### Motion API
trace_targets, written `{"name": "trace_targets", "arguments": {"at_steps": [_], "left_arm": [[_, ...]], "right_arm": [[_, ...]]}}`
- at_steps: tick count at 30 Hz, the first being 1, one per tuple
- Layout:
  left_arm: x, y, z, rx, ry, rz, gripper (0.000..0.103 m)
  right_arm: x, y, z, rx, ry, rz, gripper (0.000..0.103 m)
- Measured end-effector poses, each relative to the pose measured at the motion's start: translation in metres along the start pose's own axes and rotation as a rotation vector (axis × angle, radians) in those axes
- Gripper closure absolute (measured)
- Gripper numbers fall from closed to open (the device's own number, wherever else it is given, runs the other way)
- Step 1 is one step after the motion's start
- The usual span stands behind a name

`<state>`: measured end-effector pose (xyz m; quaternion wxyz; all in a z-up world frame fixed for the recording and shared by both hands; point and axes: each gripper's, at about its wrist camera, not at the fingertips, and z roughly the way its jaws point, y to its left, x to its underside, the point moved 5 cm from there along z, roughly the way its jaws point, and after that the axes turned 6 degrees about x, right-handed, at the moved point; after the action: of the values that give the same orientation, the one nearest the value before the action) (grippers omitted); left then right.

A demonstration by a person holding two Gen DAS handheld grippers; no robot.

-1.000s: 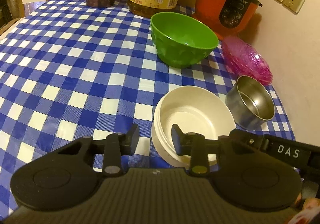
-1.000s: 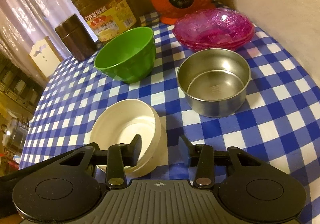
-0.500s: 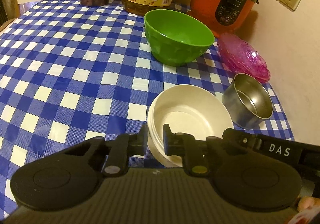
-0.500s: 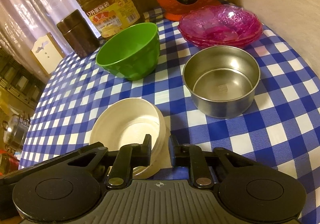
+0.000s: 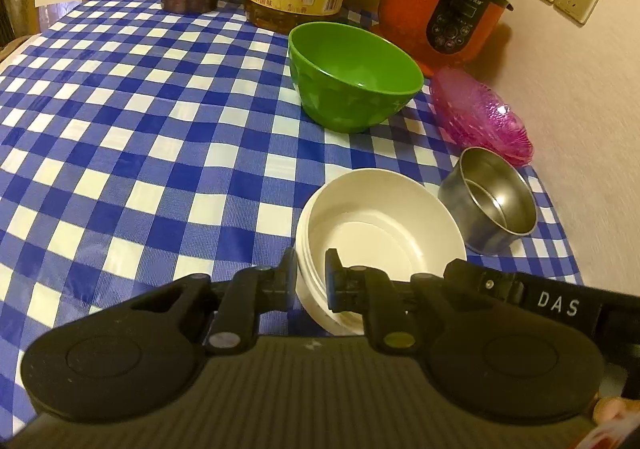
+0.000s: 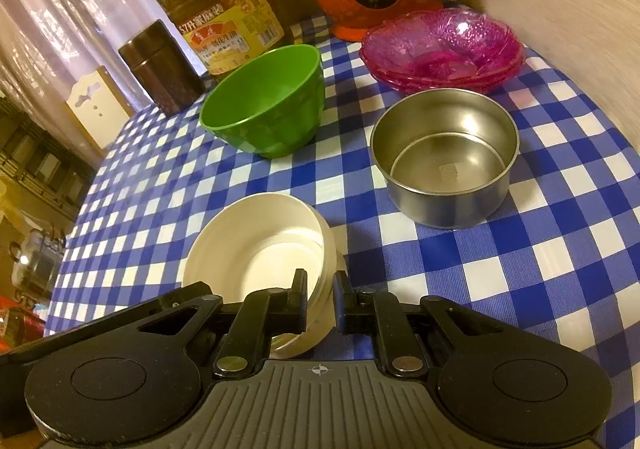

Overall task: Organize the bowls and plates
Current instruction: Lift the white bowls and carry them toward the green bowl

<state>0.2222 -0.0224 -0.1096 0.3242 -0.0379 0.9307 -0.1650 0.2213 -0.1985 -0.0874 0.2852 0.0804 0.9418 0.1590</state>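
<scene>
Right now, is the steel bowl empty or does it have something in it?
Empty. The right wrist view looks straight into the steel bowl and shows only its bare shiny bottom; it stands upright on the checked tablecloth.

A second ago both grippers stood open astride the rim of the white bowl [image 5: 384,225]. The left gripper [image 5: 311,281] has since closed onto the bowl's near-left wall, one finger outside, one inside. The right gripper [image 6: 320,301] has just been closing too, and now pinches the bowl's near-right wall, its left finger inside the bowl and its right finger outside.
</scene>
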Motion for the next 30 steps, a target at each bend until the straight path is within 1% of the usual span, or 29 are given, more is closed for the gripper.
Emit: {"name": "trace_targets", "arguments": {"at_steps": [8,14,21,30], "left_arm": [[0.003,-0.005,-0.026,0.021,-0.029,-0.021,0.09],[-0.002,-0.013,-0.045,0.037,-0.052,-0.012,0.091],[-0.017,-0.026,-0.062,0.053,-0.084,0.012,0.091],[-0.039,-0.04,-0.073,0.073,-0.113,0.015,0.091]], "right_arm": [[0.0,0.003,-0.025,-0.019,-0.024,0.014,0.091],[-0.002,0.007,-0.045,-0.024,-0.048,0.01,0.091],[-0.009,0.009,-0.065,-0.029,-0.078,0.013,0.091],[-0.032,0.011,-0.081,-0.036,-0.115,0.028,0.091]]}}
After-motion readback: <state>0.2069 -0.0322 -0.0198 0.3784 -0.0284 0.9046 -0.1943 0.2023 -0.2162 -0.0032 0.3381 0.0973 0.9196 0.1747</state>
